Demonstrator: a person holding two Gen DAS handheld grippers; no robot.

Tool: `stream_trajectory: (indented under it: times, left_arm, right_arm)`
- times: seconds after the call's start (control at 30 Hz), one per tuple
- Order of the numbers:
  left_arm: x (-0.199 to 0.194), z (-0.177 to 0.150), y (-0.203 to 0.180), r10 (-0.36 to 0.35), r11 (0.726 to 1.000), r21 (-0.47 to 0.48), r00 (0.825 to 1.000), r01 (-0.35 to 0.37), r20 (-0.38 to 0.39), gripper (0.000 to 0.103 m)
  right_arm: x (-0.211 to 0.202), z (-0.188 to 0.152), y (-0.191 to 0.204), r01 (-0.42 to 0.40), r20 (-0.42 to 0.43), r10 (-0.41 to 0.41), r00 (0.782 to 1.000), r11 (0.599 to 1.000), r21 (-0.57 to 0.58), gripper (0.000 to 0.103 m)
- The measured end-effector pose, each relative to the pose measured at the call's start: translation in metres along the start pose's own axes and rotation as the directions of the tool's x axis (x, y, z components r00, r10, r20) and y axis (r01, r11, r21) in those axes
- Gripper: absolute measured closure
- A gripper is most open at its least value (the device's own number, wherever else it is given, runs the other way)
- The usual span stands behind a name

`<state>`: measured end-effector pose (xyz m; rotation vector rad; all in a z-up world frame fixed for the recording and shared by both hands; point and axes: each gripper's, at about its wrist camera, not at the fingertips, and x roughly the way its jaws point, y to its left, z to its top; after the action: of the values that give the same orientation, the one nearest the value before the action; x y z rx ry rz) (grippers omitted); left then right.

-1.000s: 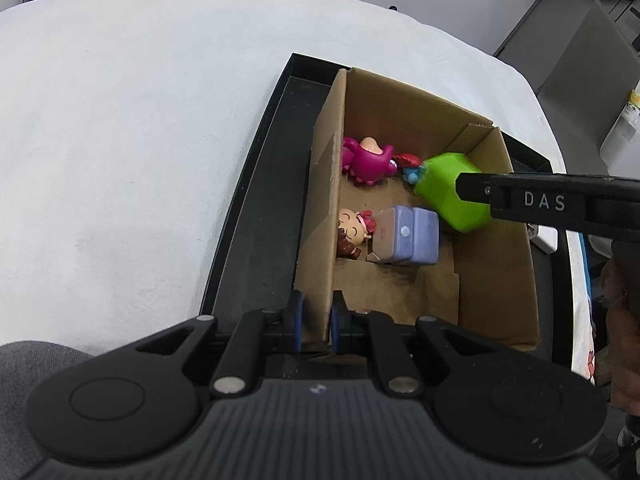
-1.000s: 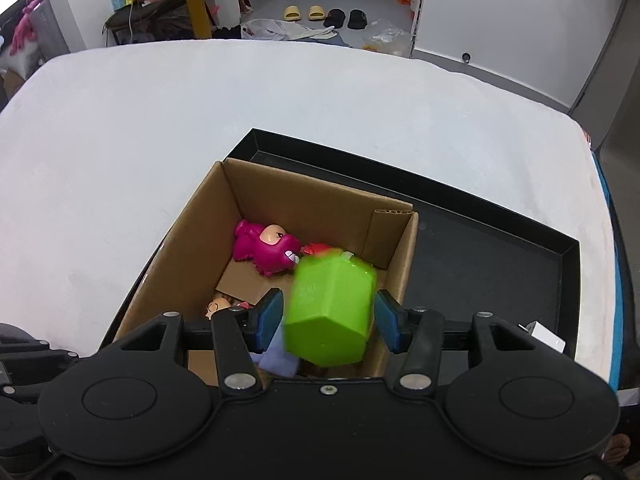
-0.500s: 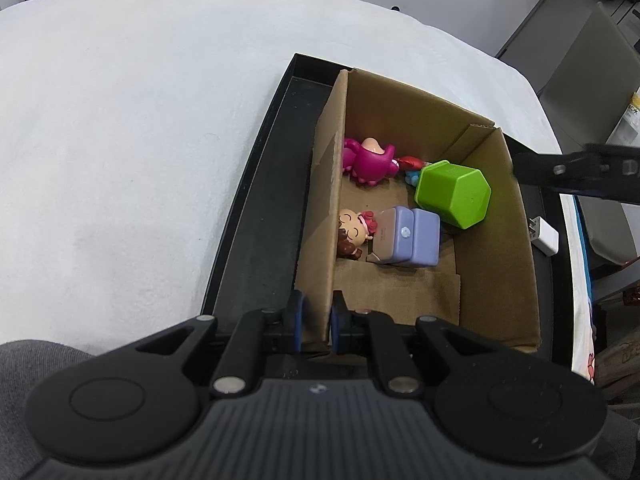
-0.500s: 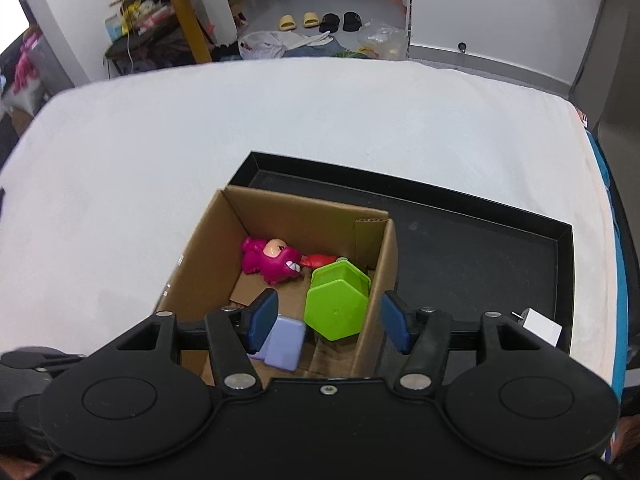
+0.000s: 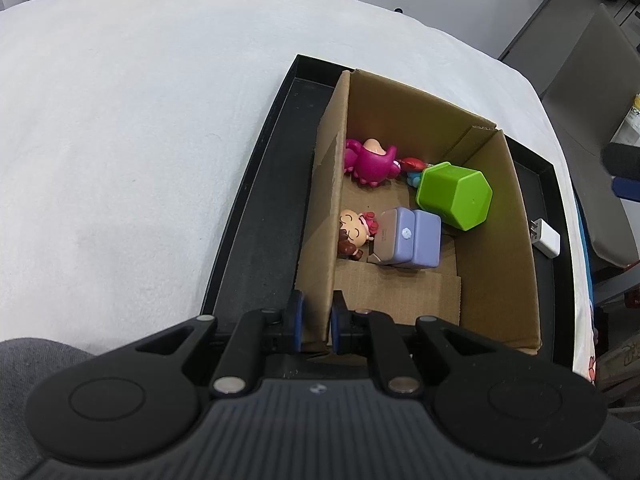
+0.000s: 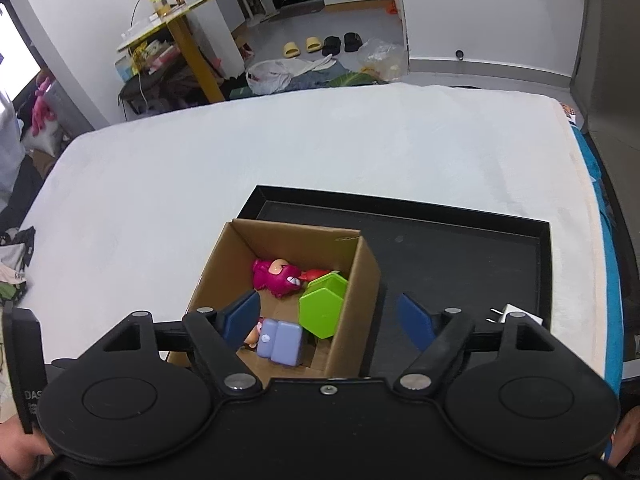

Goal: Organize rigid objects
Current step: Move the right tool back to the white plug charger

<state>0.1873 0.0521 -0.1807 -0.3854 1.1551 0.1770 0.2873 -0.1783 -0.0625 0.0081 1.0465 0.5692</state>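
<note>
Five things already lie inside the cardboard box (image 5: 500, 240): a magenta figure (image 5: 370, 160), a small red and blue toy (image 5: 414, 168) half hidden behind the green hexagonal cup (image 5: 456, 196), a lilac case (image 5: 412, 236) and a little doll (image 5: 354, 232). The green hexagonal cup rests on its side ahead of my right gripper (image 6: 328, 320), below and beyond the blue pads (image 6: 240, 316), against the box wall nearest that gripper's right finger. My right gripper's jaws have just been opening and now stand wide with nothing between them; I read that as the cup delivered and let go.

My left gripper (image 5: 316, 322) is clenched on the box's side wall, one pad on each face of the cardboard, which I judge steadies the box on the black tray (image 6: 460, 248).

One item is left outside, as far as I can see: a white plug adapter (image 6: 516, 314) lying on the tray just beyond my right finger's tip, well apart from the box. The white cloth (image 5: 140, 120) ahead of both grippers shows nothing else to collect, though the tray's near corners are hidden under the gripper bodies.

I reckon the job is nearly done, with the adapter as the likely last pick. It sits close to the tray rim, so an approach from above looks safer than a sideways one.
</note>
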Motion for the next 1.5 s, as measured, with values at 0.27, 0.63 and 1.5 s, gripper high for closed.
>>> stream_trajectory:
  times: [0.27,0.63,1.5]
  left_arm:
    - [-0.001,0.001,-0.001,0.006,1.0,0.007,1.0,-0.006,-0.002,0.091]
    - [-0.001,0.001,-0.004,0.015,1.0,0.013,1.0,-0.015,-0.002,0.091]
    - [0.0,0.0,-0.005,0.021,1.0,0.018,1.0,-0.021,-0.007,0.091]
  right_arm:
    - [-0.03,0.0,-0.027,-0.009,0.044,0.012,0.999,0.997,-0.071,0.024]
    - [-0.048,-0.003,-0.063,-0.016,0.044,0.023,0.999,0.989,-0.145,0.018]
    - [0.027,0.003,-0.103,0.036,-0.129,-0.081,0.988,0.947,-0.32,0.021]
